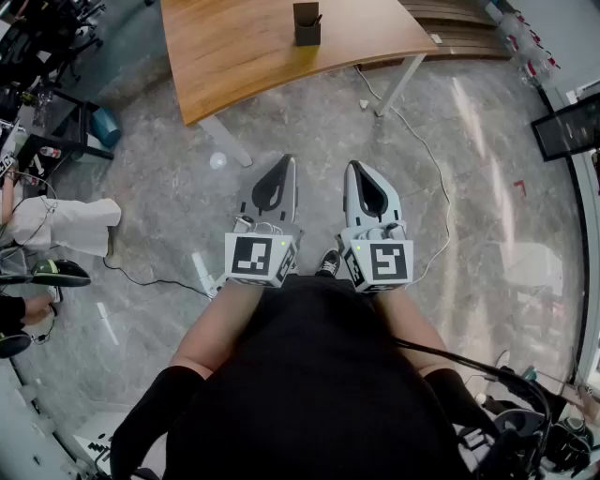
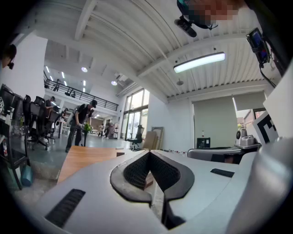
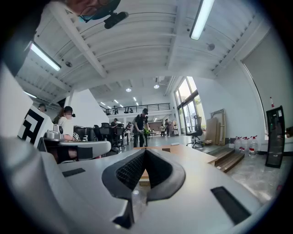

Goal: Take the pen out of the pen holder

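Black clothing on the person's torso fills the lower frame. Ahead of it, the left gripper and right gripper are held side by side above the grey floor, each with its jaws closed tip to tip on nothing. Each marker cube bears a black-and-white square pattern. The pen holder, a small dark square box, stands upright on the wooden table, well apart from both grippers. The pen shows only as a dark tip at the holder's rim.
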A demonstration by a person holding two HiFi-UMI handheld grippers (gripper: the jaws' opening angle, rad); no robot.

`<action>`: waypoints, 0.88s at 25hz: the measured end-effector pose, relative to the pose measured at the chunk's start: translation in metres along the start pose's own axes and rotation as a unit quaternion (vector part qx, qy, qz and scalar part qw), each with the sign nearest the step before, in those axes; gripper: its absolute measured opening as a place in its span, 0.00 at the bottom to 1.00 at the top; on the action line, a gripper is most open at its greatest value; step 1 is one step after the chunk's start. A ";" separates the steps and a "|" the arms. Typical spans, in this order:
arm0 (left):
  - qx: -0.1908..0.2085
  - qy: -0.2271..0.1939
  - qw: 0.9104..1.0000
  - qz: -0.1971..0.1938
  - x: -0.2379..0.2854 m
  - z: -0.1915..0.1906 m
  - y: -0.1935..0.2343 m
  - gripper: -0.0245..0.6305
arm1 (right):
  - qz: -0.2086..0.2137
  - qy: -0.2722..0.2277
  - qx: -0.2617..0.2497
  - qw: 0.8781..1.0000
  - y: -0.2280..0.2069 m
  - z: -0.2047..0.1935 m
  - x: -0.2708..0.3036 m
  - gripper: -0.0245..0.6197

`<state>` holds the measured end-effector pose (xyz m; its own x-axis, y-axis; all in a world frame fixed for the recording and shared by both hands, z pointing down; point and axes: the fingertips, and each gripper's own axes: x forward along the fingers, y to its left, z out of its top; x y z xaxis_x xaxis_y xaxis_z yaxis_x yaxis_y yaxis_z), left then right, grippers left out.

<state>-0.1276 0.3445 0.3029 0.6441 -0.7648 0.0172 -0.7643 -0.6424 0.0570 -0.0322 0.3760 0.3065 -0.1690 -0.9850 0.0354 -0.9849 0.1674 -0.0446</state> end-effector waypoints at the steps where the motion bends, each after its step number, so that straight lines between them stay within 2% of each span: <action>1: -0.001 0.001 1.000 0.001 0.003 0.000 0.000 0.04 | 0.000 0.000 -0.001 1.000 -0.002 0.001 0.001 0.06; 11: -0.003 0.007 1.000 0.021 0.014 -0.007 -0.009 0.04 | 0.011 -0.010 0.020 1.000 -0.028 0.004 0.001 0.06; 15: -0.002 0.003 0.999 0.033 0.024 -0.006 -0.016 0.04 | 0.013 -0.017 0.013 1.000 -0.047 0.009 0.003 0.06; 22: 0.007 0.007 1.000 0.028 0.066 -0.010 -0.015 0.04 | 0.017 -0.005 0.009 1.000 -0.075 0.001 0.037 0.06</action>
<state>-0.0733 0.3043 0.3136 0.5999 -0.7994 0.0339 -0.8000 -0.5986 0.0410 0.0354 0.3269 0.3103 -0.2028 -0.9789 0.0235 -0.9776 0.2010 -0.0630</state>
